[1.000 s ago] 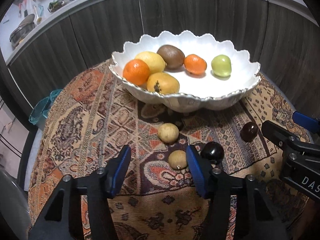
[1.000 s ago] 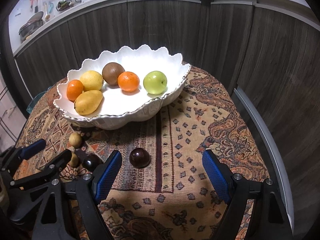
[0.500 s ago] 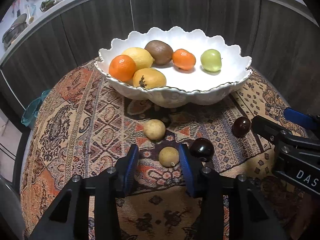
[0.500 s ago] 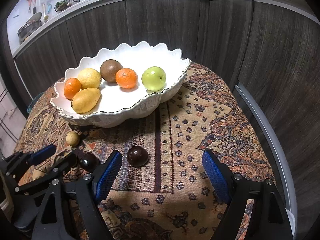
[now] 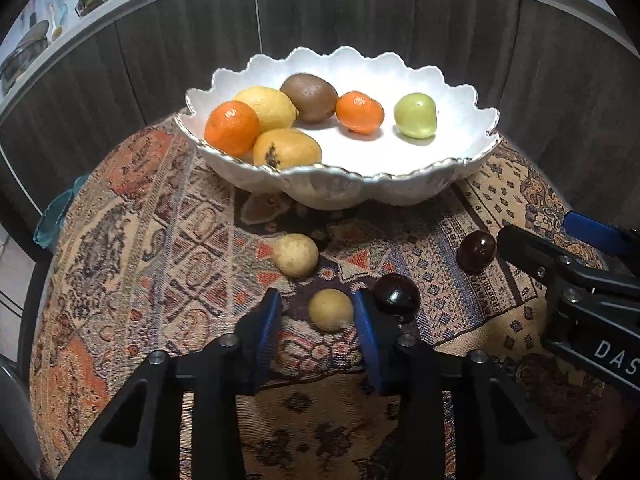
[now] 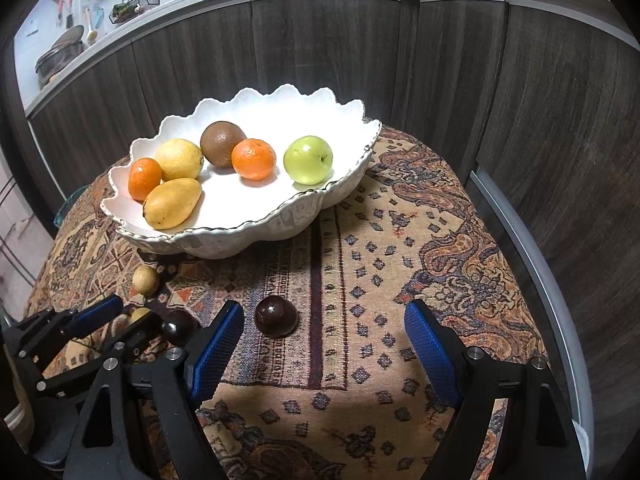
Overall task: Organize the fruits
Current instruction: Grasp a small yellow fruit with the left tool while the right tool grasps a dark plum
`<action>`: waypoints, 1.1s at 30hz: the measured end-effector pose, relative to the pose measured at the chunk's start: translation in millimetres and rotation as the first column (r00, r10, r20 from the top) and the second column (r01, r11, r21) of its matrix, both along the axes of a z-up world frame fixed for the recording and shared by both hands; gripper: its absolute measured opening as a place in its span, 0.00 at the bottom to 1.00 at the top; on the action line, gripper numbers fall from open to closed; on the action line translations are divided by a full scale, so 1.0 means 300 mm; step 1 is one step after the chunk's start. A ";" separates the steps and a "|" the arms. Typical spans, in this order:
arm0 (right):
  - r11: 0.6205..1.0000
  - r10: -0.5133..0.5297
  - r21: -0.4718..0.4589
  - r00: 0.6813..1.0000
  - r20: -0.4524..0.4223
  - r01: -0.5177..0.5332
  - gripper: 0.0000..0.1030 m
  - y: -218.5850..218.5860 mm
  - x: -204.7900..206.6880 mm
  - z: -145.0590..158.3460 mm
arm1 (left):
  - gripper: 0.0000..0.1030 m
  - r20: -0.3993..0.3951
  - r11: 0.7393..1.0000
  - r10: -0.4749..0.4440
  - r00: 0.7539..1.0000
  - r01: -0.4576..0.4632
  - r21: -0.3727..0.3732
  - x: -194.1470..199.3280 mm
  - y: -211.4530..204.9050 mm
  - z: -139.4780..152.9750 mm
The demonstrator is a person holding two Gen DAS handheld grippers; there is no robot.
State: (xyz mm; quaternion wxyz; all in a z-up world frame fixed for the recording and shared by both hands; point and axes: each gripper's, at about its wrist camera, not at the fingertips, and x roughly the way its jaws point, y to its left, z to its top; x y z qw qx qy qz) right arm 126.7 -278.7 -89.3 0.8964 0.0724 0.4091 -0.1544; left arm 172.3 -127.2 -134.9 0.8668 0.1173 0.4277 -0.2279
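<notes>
Two plums [image 5: 396, 297] (right view: one [image 6: 276, 316] unobstructed)

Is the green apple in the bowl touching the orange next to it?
Apart. The right wrist view shows white bowl floor between the green apple and the nearest orange; the left wrist view shows that gap too.

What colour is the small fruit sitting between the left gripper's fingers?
Pale yellow-tan small fruit, seen best in the left wrist view.
</notes>
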 end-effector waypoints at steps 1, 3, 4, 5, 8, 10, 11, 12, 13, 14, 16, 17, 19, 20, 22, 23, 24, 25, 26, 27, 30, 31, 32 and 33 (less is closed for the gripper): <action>1.000 -0.001 -0.001 1.000 0.000 0.001 0.81 0.000 -0.001 0.000 | 0.27 -0.009 1.000 -0.003 1.000 0.003 -0.001 0.002 -0.004 -0.007; 1.000 -0.002 -0.002 1.000 -0.001 0.002 0.81 0.000 0.000 -0.001 | 0.24 -0.020 1.000 -0.007 1.000 0.007 -0.004 0.005 -0.009 -0.016; 1.000 -0.003 -0.003 1.000 -0.003 0.003 0.81 0.000 0.000 -0.002 | 0.23 -0.017 1.000 -0.009 1.000 0.009 -0.007 0.004 -0.010 -0.016; 1.000 -0.003 -0.003 1.000 -0.003 0.003 0.81 -0.001 0.001 -0.003 | 0.22 -0.017 1.000 -0.010 1.000 0.010 -0.007 0.005 -0.012 -0.016; 1.000 -0.003 0.000 1.000 -0.006 0.003 0.81 -0.001 0.002 -0.006 | 0.22 -0.019 1.000 -0.010 1.000 0.010 -0.011 0.006 -0.009 -0.015; 1.000 -0.001 0.000 1.000 -0.007 0.001 0.81 -0.001 0.003 -0.006 | 0.22 -0.010 1.000 -0.007 1.000 0.007 -0.009 0.003 -0.005 -0.009; 1.000 0.000 0.001 1.000 -0.006 0.000 0.81 0.000 0.004 -0.006 | 0.22 -0.005 1.000 -0.003 1.000 0.003 -0.009 0.002 -0.002 -0.006; 1.000 0.003 0.002 1.000 -0.004 -0.003 0.81 0.003 0.004 -0.005 | 0.22 0.003 1.000 0.005 1.000 -0.005 -0.006 0.001 0.004 -0.001; 1.000 0.007 0.002 1.000 -0.002 -0.007 0.81 0.005 0.005 -0.005 | 0.22 0.009 1.000 0.010 1.000 -0.010 -0.005 0.001 0.008 0.003; 1.000 0.011 0.003 1.000 -0.002 -0.011 0.81 0.008 0.007 -0.005 | 0.22 0.017 1.000 0.018 1.000 -0.018 -0.002 0.002 0.015 0.008; 1.000 0.022 0.002 1.000 -0.001 -0.022 0.81 0.016 0.014 -0.007 | 0.22 0.028 0.999 0.034 0.999 -0.034 0.000 0.004 0.032 0.014; 1.000 0.027 0.003 1.000 -0.002 -0.027 0.80 0.021 0.017 -0.008 | 0.22 0.034 0.999 0.044 0.998 -0.044 -0.001 0.006 0.041 0.018; 0.999 0.036 0.004 0.999 -0.006 -0.036 0.79 0.030 0.028 -0.015 | 0.22 0.041 0.998 0.055 0.998 -0.055 -0.001 0.010 0.053 0.021; 0.999 0.040 0.007 0.999 -0.008 -0.040 0.75 0.034 0.034 -0.021 | 0.22 0.043 0.998 0.062 0.997 -0.062 0.000 0.011 0.059 0.022; 0.999 0.048 0.019 0.999 -0.020 -0.048 0.68 0.040 0.049 -0.037 | 0.22 0.044 0.998 0.070 0.997 -0.070 0.000 0.014 0.065 0.023; 0.998 0.054 0.029 0.998 -0.027 -0.053 0.62 0.042 0.056 -0.046 | 0.22 0.045 0.997 0.073 0.996 -0.073 -0.002 0.016 0.069 0.023; 0.998 0.058 0.034 0.998 -0.034 -0.057 0.59 0.045 0.062 -0.055 | 0.22 0.044 0.997 0.076 0.996 -0.076 -0.002 0.018 0.071 0.023; 0.998 0.062 0.036 0.997 -0.042 -0.060 0.55 0.049 0.069 -0.065 | 0.22 0.044 0.997 0.080 0.996 -0.080 -0.003 0.020 0.074 0.022; 0.997 0.065 0.037 0.997 -0.050 -0.063 0.51 0.053 0.076 -0.075 | 0.22 0.043 0.997 0.083 0.996 -0.082 -0.004 0.022 0.078 0.022; 0.997 0.065 0.039 0.996 -0.055 -0.063 0.49 0.055 0.079 -0.082 | 0.22 0.042 0.996 0.086 0.995 -0.085 -0.006 0.024 0.081 0.022; 0.997 0.065 0.040 0.996 -0.069 -0.062 0.40 0.060 0.087 -0.103 | 0.22 0.040 0.996 0.091 0.995 -0.091 -0.008 0.027 0.085 0.021; 0.997 0.065 0.043 0.995 -0.073 -0.062 0.36 0.060 0.087 -0.108 | 0.22 0.040 0.996 0.092 0.995 -0.092 -0.008 0.027 0.086 0.022; 0.997 0.067 0.047 0.995 -0.076 -0.064 0.32 0.060 0.087 -0.111 | 0.22 0.041 0.996 0.092 0.995 -0.092 -0.009 0.026 0.086 0.023; 0.996 0.071 0.052 0.994 -0.077 -0.068 0.31 0.060 0.088 -0.113 | 0.22 0.041 0.996 0.092 0.995 -0.092 -0.009 0.026 0.085 0.024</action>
